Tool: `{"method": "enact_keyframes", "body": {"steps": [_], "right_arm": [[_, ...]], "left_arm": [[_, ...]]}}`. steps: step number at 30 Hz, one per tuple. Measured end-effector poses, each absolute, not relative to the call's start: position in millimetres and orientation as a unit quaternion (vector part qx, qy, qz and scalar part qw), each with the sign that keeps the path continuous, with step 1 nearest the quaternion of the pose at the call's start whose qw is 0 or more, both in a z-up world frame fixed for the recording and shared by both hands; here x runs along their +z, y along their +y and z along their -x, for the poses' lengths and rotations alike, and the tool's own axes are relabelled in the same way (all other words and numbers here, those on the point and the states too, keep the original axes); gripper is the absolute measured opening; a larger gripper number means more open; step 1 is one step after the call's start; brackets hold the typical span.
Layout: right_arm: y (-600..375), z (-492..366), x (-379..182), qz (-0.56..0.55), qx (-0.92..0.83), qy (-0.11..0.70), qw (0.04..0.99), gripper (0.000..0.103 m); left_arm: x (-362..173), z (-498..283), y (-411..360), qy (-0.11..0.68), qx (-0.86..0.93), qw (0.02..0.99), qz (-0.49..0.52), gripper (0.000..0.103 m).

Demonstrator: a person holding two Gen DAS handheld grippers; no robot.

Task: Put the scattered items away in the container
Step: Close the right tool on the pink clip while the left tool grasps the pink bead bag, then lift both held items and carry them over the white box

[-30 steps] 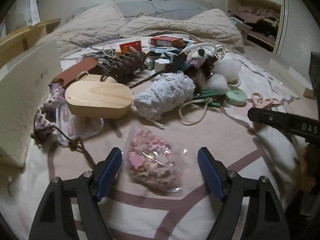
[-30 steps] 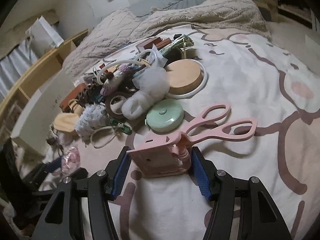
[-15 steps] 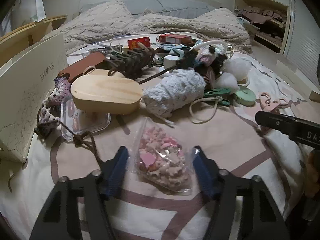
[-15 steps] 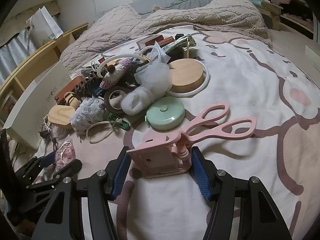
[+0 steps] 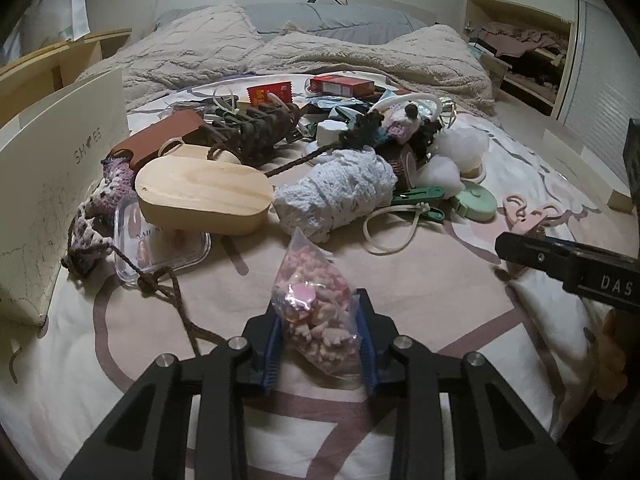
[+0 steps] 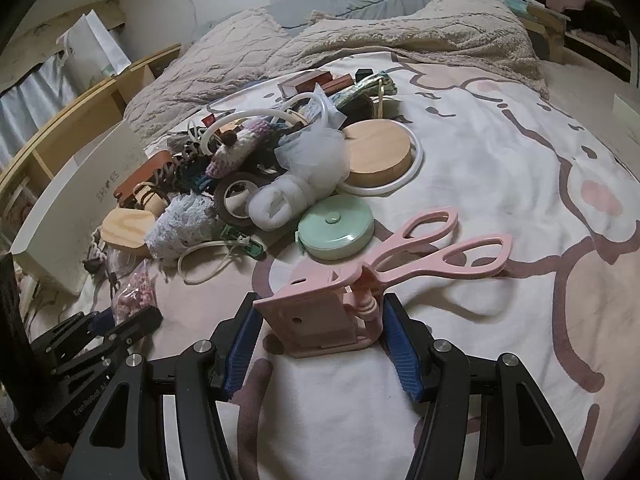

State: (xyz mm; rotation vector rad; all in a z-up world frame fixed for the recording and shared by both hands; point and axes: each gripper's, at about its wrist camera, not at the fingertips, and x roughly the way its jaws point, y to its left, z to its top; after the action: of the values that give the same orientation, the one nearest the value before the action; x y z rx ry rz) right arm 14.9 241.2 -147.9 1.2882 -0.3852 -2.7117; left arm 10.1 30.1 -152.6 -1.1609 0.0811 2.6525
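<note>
While the left gripper [image 5: 318,334] had just closed on the bead bag [image 5: 316,316] and the right gripper [image 6: 320,330] clasped pink tongs [image 6: 384,276], clutter remained on the bed [image 6: 500,152].

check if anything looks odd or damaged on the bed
Nothing looks broken or spilled. The oddity is the heap itself: yarn, a wooden lid, tape measure and cords lie jumbled, while the white box beside them stands apart.
</note>
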Motion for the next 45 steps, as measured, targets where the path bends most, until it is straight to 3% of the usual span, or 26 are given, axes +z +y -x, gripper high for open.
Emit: {"method": "enact_keyframes", "body": {"steps": [20,45], "right_arm": [[245,-21,-125,-0.389,-0.909,-0.138,0.061,0.061],[198,-4,-10,-0.274,-0.944,-0.120,0.138,0.061]], "left_arm": [[-121,-20,22,0.016,0.927,0.112,0.356,0.030],[5,-12,-9,0.017,0.970,0.088,0.228,0.030]]}}
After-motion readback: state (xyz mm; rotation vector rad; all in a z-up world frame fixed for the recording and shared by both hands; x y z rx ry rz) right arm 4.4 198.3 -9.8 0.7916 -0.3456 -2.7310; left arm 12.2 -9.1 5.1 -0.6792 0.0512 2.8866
